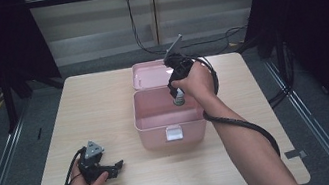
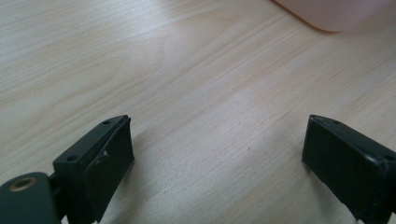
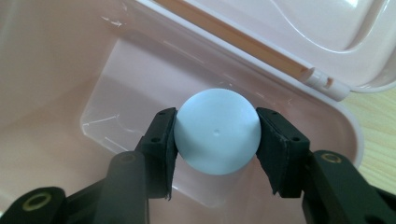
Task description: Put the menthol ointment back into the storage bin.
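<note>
- The right gripper [image 3: 216, 140] squeezes a bottle with a round white cap [image 3: 217, 131], inside the open pink box [image 1: 147, 120].
- The left gripper [image 2: 217, 158] rests wide open on the table [image 2: 187, 70], holding nothing.

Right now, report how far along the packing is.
Done: the pink box stands open, lid folded back. In hand: the right gripper clamps a white-capped bottle just over the box's inside. Left: release it there. The left gripper rests open on the table.

A light wood-grain table [image 1: 104, 107] occupies the frame centre, bearing an open pink plastic box [image 1: 150, 125] just right of centre, lid folded back.
</note>
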A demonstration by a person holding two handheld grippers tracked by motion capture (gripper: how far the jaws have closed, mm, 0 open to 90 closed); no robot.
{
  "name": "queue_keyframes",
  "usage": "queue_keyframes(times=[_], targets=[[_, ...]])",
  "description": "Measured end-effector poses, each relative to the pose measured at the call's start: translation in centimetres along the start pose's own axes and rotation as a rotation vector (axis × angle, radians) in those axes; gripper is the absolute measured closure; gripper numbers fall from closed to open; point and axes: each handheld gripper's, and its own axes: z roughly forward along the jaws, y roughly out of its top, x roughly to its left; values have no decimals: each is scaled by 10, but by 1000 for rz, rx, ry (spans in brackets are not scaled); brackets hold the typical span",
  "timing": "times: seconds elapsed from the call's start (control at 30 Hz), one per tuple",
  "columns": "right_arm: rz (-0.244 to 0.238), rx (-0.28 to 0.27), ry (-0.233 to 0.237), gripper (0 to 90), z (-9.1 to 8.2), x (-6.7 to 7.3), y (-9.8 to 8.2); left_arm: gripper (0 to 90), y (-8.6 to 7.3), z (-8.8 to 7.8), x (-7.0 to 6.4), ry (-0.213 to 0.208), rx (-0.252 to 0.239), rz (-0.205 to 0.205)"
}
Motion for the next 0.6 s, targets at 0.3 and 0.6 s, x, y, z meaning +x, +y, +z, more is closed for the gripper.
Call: queue_keyframes(times=[0.3, 0.6], targets=[[25, 4, -11, 506, 12, 0, 0, 81, 0, 0, 0, -1, 1, 0], [44, 11, -13, 506, 19, -1, 0, 80, 0, 0, 0, -2, 1, 2]])
